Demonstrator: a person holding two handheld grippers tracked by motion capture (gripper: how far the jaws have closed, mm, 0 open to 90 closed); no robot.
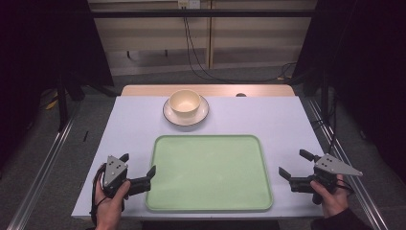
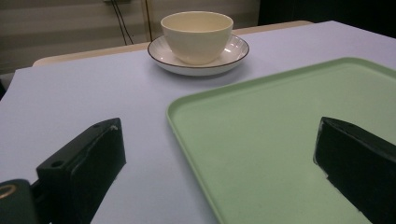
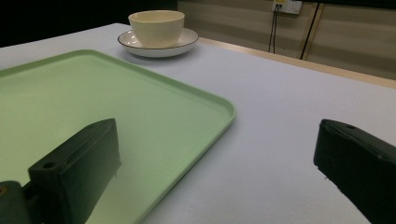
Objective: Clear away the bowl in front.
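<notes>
Two claws, both spread w/ nothing between the jaws: left claw (image 1: 140,168) sits at the tray's left edge, right claw (image 1: 293,164) at its right edge, each in a hand low over the table (image 1: 134,120). In the left gripper view the jaws straddle the rim of the green tray (image 2: 299,135), one jaw over bare table, the other over the tray floor; right gripper view is the mirror case, one jaw over the tray, the other over the table. Reads as a symmetric ready pose, probably so either side can go for the tray rim or reach fwd w/o crossing arms. Neither claw touches anything as far as I can see. Tray is bare, lies flat, centred near the person's edge of the table, long side across; prob. placed there as the landing zone since it's in easy reach of both hands. Beyond it, apart from the tray's far rim, the cream bowl (image 1: 185,101) stands upright on a white saucer (image 1: 201,115) w/ dark rim line, roughly on the centreline and slightly left. Bowl looks empty from the high view, though I can't see its full depth. Stacked like that, bowl + saucer likely move as a set, or bowl first; my guess is they go onto the tray. Nothing started yet. Far table edge shows a wood strip (image 1: 268,90), cables hang on the wall behind.
</notes>
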